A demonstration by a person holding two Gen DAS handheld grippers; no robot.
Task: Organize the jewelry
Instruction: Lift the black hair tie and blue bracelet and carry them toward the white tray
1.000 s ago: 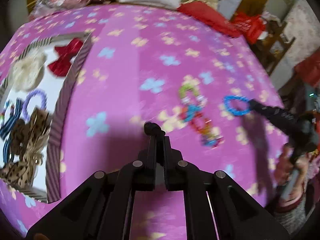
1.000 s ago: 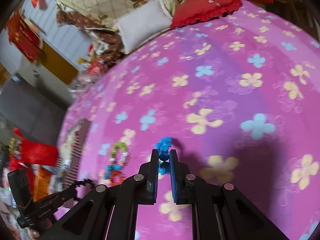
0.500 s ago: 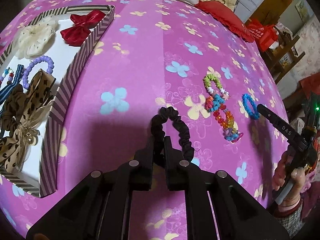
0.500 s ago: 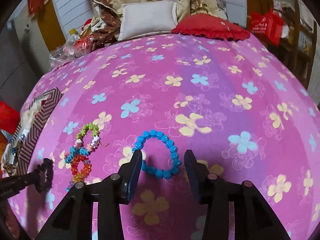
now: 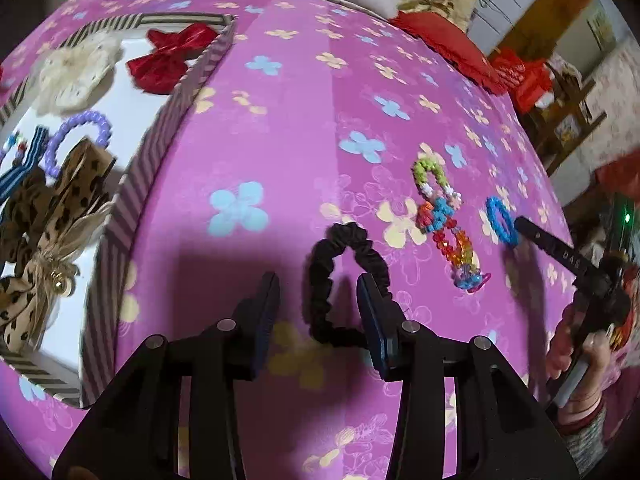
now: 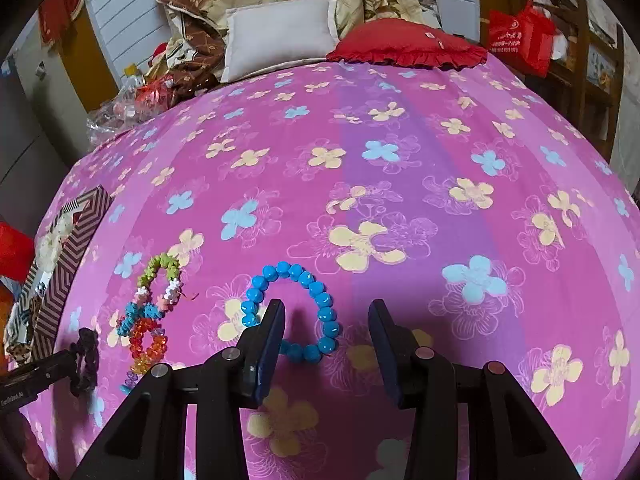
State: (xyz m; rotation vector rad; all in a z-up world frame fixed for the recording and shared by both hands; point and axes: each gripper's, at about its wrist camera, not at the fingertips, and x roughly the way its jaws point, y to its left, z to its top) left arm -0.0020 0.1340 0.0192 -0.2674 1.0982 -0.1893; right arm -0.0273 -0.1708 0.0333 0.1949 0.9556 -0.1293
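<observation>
Left wrist view: the black scrunchie lies looped on the pink bedspread, between the opening jaws of the left gripper, unpinched.

Right wrist view: the blue bead bracelet lies ringed between the right gripper's spread jaws.

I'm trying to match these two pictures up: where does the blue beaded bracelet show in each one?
Left wrist view: the blue beaded bracelet lies far right on the pink flowered bedspread, at the tip of the other claw.
Right wrist view: the bracelet lies low in the middle, partly behind one finger of this claw.
Shared landmark: the multicoloured bead chain, just left of the bracelet in both.
</observation>
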